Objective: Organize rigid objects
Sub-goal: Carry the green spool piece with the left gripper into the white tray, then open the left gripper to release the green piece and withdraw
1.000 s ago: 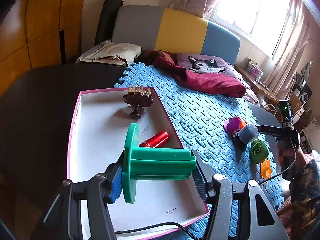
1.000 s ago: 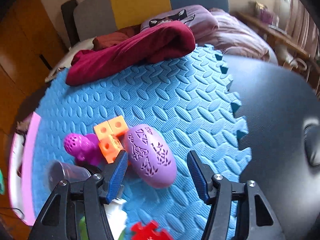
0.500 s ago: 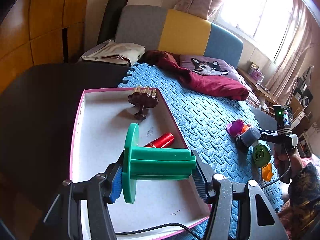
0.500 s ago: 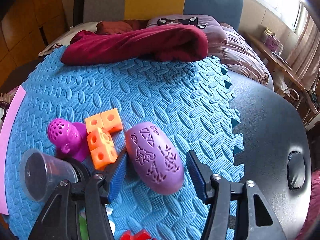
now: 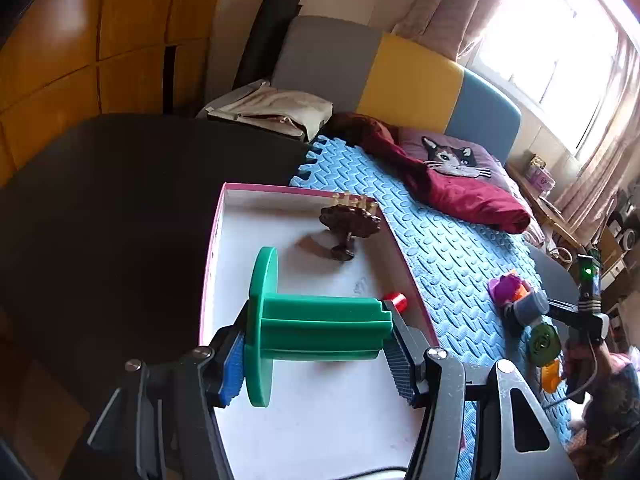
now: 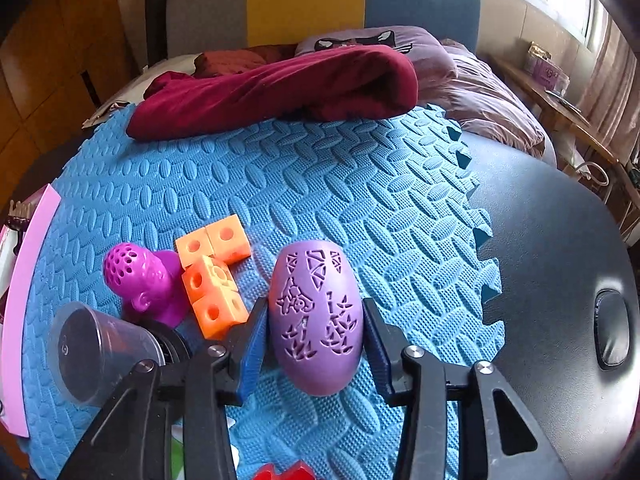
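My left gripper (image 5: 318, 346) is shut on a green spool (image 5: 320, 326), held sideways above the white tray with a pink rim (image 5: 320, 420). In the tray stand a brown tree-shaped figure (image 5: 350, 224) and a red cylinder (image 5: 398, 301), mostly hidden behind the spool. My right gripper (image 6: 314, 334) points down at the blue foam mat (image 6: 320, 184). Its jaws are closing, with a purple patterned egg (image 6: 316, 320) between them, and both pads touch the egg's sides. The egg rests on the mat.
Left of the egg lie orange linked cubes (image 6: 212, 276), a magenta perforated figure (image 6: 136, 276) and a clear cup (image 6: 100, 352). A red piece (image 6: 288, 472) shows at the bottom edge. A maroon cloth (image 6: 272, 92) lies across the mat's far side. Dark tabletop (image 6: 560, 240) flanks the mat.
The right jaws have narrowed from a wide gap onto the purple egg. The left gripper, still holding the spool, has shifted over the tray, and the red cylinder is now mostly hidden.
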Available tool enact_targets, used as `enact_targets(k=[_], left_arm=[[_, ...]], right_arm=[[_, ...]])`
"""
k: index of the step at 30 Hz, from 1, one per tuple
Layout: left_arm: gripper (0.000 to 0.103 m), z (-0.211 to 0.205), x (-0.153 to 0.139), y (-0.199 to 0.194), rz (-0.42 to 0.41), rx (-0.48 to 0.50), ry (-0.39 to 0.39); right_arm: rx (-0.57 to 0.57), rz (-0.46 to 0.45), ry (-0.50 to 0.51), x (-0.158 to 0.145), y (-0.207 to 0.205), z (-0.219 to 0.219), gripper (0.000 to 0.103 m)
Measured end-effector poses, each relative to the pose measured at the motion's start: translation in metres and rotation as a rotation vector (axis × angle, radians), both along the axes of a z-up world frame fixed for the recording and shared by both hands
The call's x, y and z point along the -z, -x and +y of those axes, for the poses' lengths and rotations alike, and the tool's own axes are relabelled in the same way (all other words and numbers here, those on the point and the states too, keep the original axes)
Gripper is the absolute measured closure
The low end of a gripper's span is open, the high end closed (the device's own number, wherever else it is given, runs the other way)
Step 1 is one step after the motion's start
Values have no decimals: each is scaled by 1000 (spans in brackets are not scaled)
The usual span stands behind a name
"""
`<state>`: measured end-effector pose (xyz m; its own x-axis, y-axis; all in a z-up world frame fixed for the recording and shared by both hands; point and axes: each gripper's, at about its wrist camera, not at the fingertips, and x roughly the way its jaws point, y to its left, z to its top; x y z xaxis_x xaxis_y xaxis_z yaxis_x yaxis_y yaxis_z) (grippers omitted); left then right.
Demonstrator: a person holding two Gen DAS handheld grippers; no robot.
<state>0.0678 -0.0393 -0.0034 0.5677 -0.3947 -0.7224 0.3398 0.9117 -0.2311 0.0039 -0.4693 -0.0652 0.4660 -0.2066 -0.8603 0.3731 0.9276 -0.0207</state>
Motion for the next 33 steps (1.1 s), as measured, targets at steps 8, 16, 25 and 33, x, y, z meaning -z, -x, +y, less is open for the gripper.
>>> enact_targets(k=[8,16,25,33], left_arm=[[43,-35,15,-48,38,27,-31],[44,-74,43,-80,124,99,-57],[31,-78,50,-75,95,98,-92],[26,-49,13,-38,-25,58,-89]], right_arm=[[-8,3,23,-1,1,4,59],[-17,4,32,-2,0,3,59],[-19,3,33,-2,0,3,59],[-20,-3,42,-2,0,4,59]])
